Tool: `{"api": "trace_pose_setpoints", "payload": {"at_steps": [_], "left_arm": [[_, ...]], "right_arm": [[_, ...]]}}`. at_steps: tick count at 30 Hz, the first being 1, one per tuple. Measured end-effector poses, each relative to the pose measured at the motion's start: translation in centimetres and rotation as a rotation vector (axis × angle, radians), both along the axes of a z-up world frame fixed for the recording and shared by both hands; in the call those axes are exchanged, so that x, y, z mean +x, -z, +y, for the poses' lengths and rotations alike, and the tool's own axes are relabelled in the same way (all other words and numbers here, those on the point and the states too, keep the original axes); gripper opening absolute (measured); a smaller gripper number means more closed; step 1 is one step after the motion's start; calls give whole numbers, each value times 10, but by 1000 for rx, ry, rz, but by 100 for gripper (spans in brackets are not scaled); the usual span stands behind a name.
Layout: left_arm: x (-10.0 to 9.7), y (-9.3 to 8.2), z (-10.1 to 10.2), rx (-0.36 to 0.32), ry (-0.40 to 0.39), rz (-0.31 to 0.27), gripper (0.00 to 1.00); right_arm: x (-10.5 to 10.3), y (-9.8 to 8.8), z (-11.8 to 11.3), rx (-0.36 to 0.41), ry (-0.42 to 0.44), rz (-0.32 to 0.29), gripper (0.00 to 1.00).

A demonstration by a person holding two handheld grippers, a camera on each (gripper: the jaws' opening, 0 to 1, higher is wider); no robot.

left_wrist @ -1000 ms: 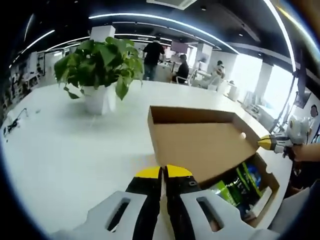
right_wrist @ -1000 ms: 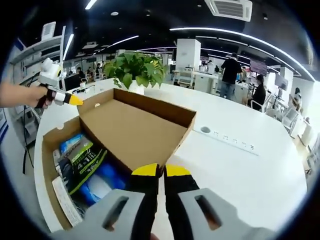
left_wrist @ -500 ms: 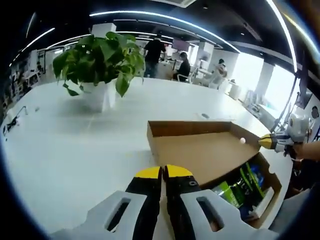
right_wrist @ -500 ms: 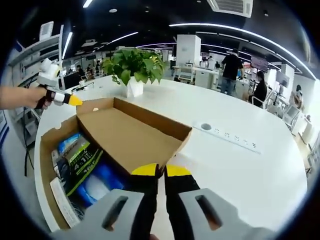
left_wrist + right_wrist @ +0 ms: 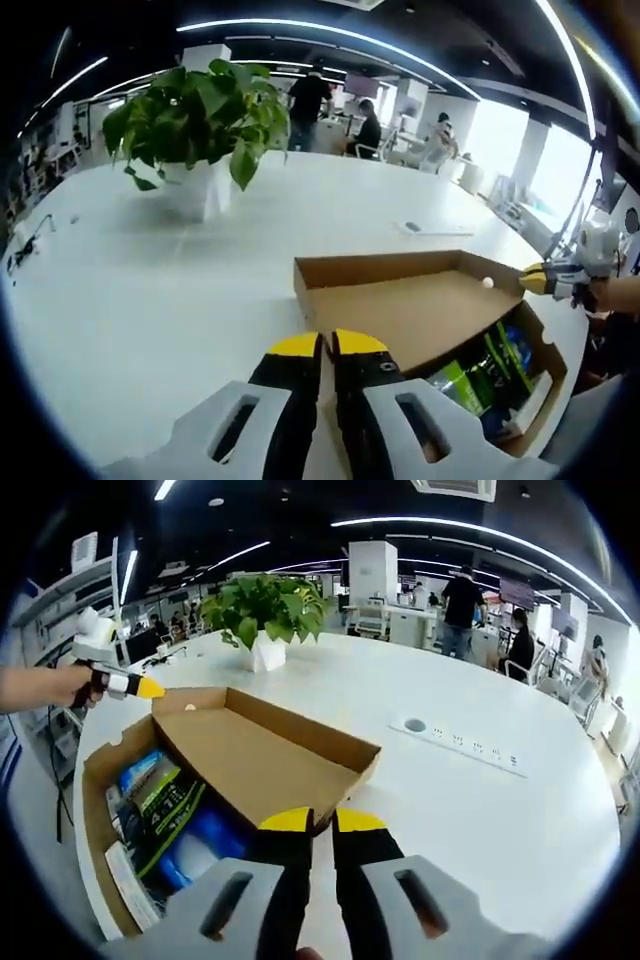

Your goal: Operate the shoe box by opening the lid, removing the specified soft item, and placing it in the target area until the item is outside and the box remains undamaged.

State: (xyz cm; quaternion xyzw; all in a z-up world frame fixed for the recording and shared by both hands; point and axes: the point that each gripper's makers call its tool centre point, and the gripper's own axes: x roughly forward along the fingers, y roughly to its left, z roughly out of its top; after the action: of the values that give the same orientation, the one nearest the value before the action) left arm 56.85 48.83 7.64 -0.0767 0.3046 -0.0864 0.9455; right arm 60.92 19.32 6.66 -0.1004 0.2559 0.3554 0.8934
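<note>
On smooth white table (image 5: 480,810), corrugated cardboard shoe box (image 5: 100,780), flat lid (image 5: 265,760) open, glossy packets (image 5: 160,805) inside

the left gripper view looks forward along its own jaws, low over the white table (image 5: 150,300), from one end of the open shoe box (image 5: 420,310). it faces the potted plant (image 5: 195,120) and the office beyond. the box lies close, just ahead and to the right of the jaw tips. the right gripper (image 5: 535,280) enters at the right edge.

the right gripper view looks from the opposite end of the same box (image 5: 250,765), also close, with the lid edge touching or just beyond its jaw tips. the left gripper (image 5: 140,687) enters at the left edge.

both views share the box, its coloured contents (image 5: 165,805), the plant (image 5: 262,610) and the table (image 5: 480,810).
</note>
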Motion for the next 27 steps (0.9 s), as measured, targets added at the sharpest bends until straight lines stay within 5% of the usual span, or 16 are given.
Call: {"api": "trace_pose_setpoints", "payload": {"at_steps": [15,27], "left_arm": [[-24,-5,-6,26,43,8,6],[-51,-13,-27,21,99,0,16]], "right_arm": [[-24,-12,-8,36,-16,-15,9],[-61,-22,9,85,-74,8,12]]}}
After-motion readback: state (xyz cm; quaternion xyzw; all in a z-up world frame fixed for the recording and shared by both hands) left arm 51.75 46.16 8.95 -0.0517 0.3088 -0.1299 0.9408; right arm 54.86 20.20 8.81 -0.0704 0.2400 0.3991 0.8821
